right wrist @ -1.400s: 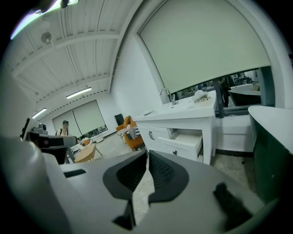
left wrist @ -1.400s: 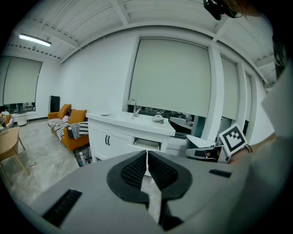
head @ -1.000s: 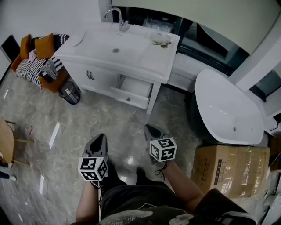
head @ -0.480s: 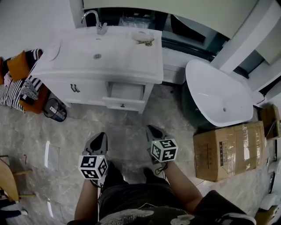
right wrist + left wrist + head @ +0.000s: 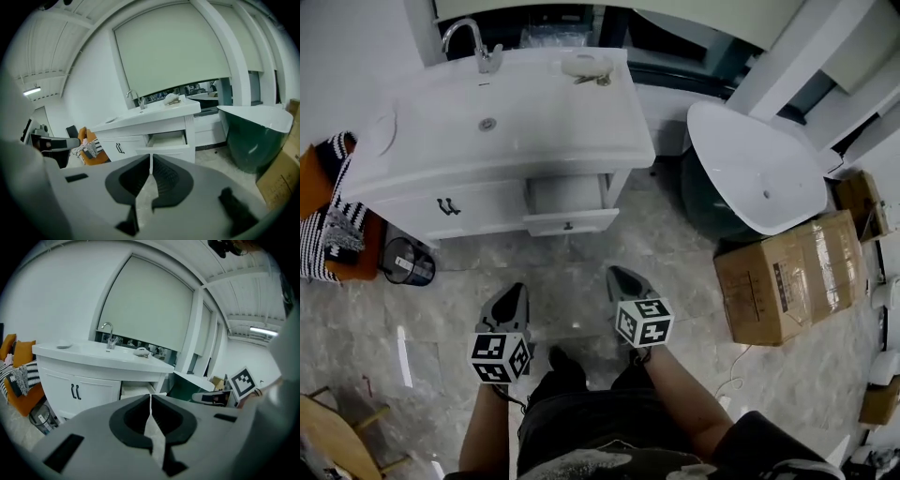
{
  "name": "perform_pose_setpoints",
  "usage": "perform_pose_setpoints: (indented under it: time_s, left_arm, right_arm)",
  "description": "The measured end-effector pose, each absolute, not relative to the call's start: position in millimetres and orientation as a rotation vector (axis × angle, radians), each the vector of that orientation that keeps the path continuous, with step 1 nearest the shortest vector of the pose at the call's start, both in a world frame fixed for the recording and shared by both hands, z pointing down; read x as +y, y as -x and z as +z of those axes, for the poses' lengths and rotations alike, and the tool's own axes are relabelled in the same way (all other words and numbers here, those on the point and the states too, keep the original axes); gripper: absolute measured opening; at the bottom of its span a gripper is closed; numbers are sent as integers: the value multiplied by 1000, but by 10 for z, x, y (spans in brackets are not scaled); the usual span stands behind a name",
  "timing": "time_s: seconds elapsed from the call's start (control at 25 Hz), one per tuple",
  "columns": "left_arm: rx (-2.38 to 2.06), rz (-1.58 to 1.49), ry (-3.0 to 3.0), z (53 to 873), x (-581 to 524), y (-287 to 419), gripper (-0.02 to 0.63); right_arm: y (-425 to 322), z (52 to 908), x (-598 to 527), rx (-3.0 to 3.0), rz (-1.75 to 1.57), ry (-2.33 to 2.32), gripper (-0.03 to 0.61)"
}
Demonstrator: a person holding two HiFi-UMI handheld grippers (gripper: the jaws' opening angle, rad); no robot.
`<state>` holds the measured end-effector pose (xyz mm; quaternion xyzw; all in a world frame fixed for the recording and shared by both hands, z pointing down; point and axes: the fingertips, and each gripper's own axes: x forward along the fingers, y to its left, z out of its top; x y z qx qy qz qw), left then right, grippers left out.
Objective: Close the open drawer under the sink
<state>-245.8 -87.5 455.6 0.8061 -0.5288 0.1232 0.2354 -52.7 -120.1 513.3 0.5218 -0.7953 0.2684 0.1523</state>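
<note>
Drawer (image 5: pixel 570 221) stands pulled open under the sink (image 5: pixel 487 127), at 12 o'clock from both claws; left claw (image 5: pixel 516 292) and right claw (image 5: pixel 621 277) hover clenched, empty, well apart from it; cardboard box (image 5: pixel 787 277) at 3 o'clock

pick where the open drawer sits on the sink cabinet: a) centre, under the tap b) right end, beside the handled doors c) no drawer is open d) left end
b: the drawer stands pulled out at the right end of the sink cabinet, to the right of the door handles.
</note>
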Motion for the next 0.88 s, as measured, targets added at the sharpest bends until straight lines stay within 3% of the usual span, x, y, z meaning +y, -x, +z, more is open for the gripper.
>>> perform_pose_setpoints:
  time_s: [0.56,0.6,0.68,0.88]
  left_arm:
    - [-1350,384,-2163,5391,-1163,2755,20]
    - [-1350,389,-2162,5445,-1192,2756,20]
    - [-1346,393,-2160,5562,-1240,2724,20]
    - [-1364,432,-2119,5930,-1402,2719,20]
  right_arm:
    - [957,5861,-1539,-2209,773,-1573,35]
    - [1001,5951,-1596,-2210,791,-1570,50]
    - [1047,6131,-1708,-2205,823,-1570,154]
    - [1073,6564,-1989,-2168,825,-1565,169]
